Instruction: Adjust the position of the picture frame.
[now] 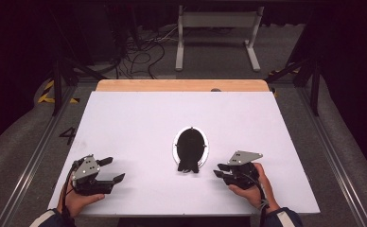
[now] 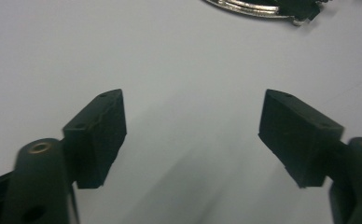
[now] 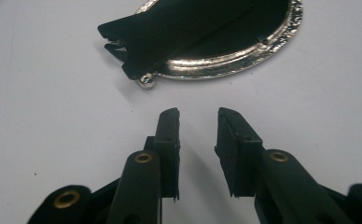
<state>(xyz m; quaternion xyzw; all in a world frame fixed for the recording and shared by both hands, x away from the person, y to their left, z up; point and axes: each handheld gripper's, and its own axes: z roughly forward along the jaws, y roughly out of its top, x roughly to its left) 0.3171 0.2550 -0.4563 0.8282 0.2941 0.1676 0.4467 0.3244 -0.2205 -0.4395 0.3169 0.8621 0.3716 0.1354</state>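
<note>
An oval silver-rimmed frame point(image 1: 190, 144) with a black centre lies flat on the white table point(image 1: 139, 123), a little right of the middle. A flat black piece point(image 3: 170, 32) lies across it and juts past its near end. My left gripper point(image 1: 117, 169) rests low at the near left of the table, well away from the frame, with its jaws wide apart and only bare table between them point(image 2: 193, 116). My right gripper point(image 1: 216, 170) sits just right of the frame's near end, jaws a small gap apart with nothing between them point(image 3: 198, 116). The frame's rim point(image 2: 258, 7) peeks in at the top of the left gripper view.
A bare wooden strip point(image 1: 181, 85) runs along the table's far edge. Beyond it stand a white metal stand point(image 1: 217, 38) and loose cables point(image 1: 144, 52) on the grey floor. Metal rails point(image 1: 39, 146) run along both sides of the table.
</note>
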